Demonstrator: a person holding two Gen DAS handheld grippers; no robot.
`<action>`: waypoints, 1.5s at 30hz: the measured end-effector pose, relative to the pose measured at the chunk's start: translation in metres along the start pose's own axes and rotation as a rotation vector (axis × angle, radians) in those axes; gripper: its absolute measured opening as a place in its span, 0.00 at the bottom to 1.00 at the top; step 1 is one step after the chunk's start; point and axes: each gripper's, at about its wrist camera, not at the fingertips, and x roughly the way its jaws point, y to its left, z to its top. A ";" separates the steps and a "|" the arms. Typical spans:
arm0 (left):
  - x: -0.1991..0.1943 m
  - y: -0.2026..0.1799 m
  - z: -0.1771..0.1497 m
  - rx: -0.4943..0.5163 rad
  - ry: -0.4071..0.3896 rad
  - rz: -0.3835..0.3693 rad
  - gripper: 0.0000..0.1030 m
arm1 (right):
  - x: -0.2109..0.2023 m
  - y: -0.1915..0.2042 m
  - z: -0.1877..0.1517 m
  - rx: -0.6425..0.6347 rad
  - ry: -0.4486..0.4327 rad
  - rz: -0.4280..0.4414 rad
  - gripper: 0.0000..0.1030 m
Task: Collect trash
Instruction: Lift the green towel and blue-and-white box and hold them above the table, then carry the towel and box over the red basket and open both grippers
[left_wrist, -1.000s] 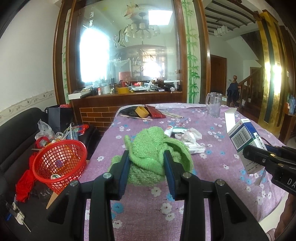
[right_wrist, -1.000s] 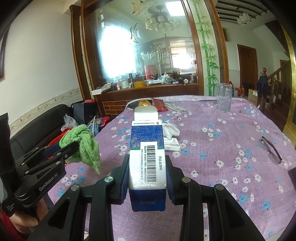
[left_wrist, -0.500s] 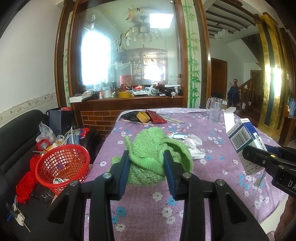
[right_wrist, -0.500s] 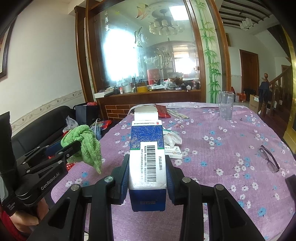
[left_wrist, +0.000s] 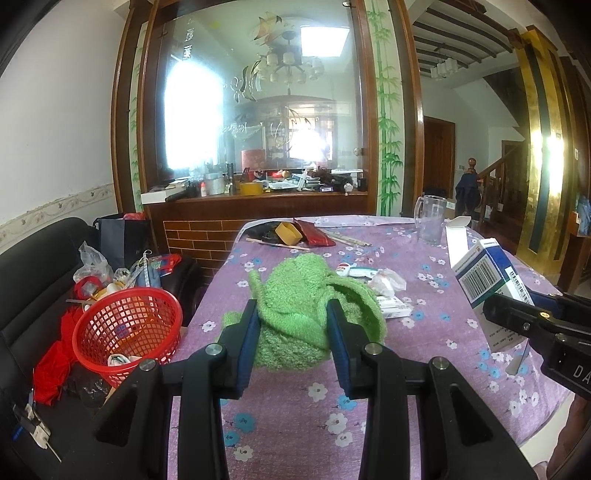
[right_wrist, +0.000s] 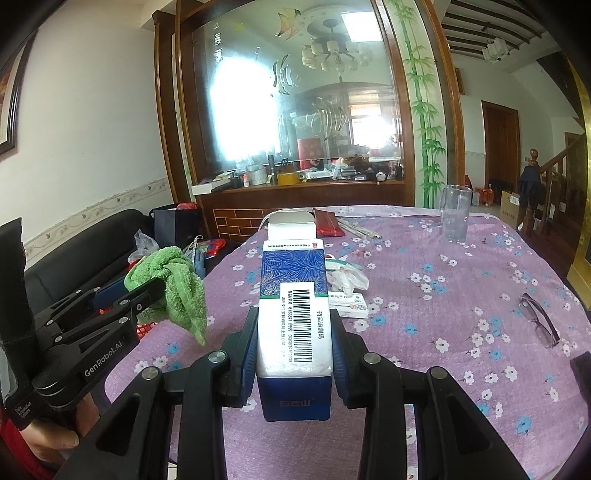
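Left of the counter (left_wrist: 424, 295) sits the red basket (left_wrist: 127, 328); right gripper (right_wrist: 291, 354) fingers clamp the medicine box (right_wrist: 291, 295), left gripper (left_wrist: 291, 339) fingers pinch the green cloth (left_wrist: 295, 299). Carry the box over the basket before releasing.

Basket (left_wrist: 127, 328) left of table (left_wrist: 436, 258), glass (left_wrist: 429, 219) at far edge
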 end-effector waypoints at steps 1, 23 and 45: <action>0.000 0.001 0.000 -0.002 0.001 0.001 0.34 | 0.001 0.000 0.000 0.001 0.002 0.001 0.36; 0.025 0.169 -0.009 -0.239 0.091 0.188 0.34 | 0.125 0.090 0.025 -0.012 0.270 0.266 0.36; 0.076 0.275 -0.010 -0.313 0.168 0.332 0.66 | 0.278 0.240 0.079 -0.030 0.431 0.460 0.41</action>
